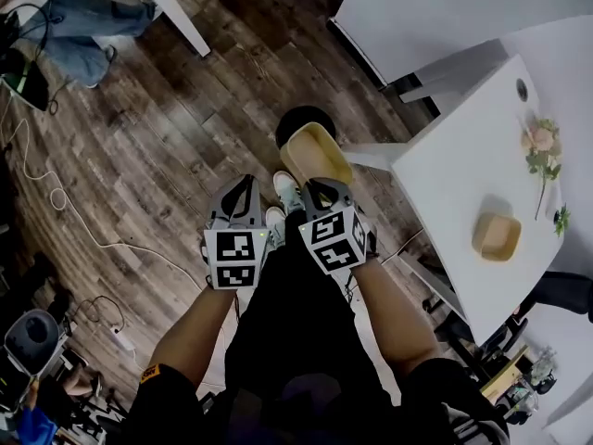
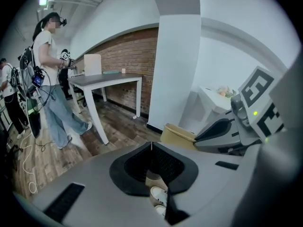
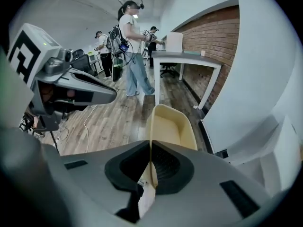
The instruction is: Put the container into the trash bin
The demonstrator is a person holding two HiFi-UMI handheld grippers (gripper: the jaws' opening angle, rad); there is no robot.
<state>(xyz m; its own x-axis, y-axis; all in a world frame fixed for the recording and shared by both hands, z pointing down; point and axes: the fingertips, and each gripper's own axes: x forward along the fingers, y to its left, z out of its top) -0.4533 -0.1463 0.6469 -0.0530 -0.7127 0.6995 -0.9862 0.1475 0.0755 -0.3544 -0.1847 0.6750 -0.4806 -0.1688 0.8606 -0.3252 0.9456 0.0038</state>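
Note:
A tan, tub-shaped container [image 1: 315, 154] hangs by its near rim from my right gripper [image 1: 320, 190], which is shut on that rim. In the right gripper view the container [image 3: 170, 126] stands out beyond the gripper's [image 3: 151, 145] closed jaws, above the wooden floor. Under it in the head view is the round black trash bin [image 1: 293, 122], partly hidden by the container. My left gripper [image 1: 243, 188] is just left of the right one, shut with nothing in it. The left gripper view shows the container [image 2: 177, 135] to the right, beside the right gripper [image 2: 222, 129].
A white table [image 1: 463, 184] at the right carries a second tan container [image 1: 496, 236] and flowers [image 1: 542, 151]. Cables [image 1: 56, 193] trail over the wooden floor at the left. A person in jeans [image 1: 83, 26] stands near another white table's leg [image 1: 181, 17]. My shoes [image 1: 283, 193] are beside the bin.

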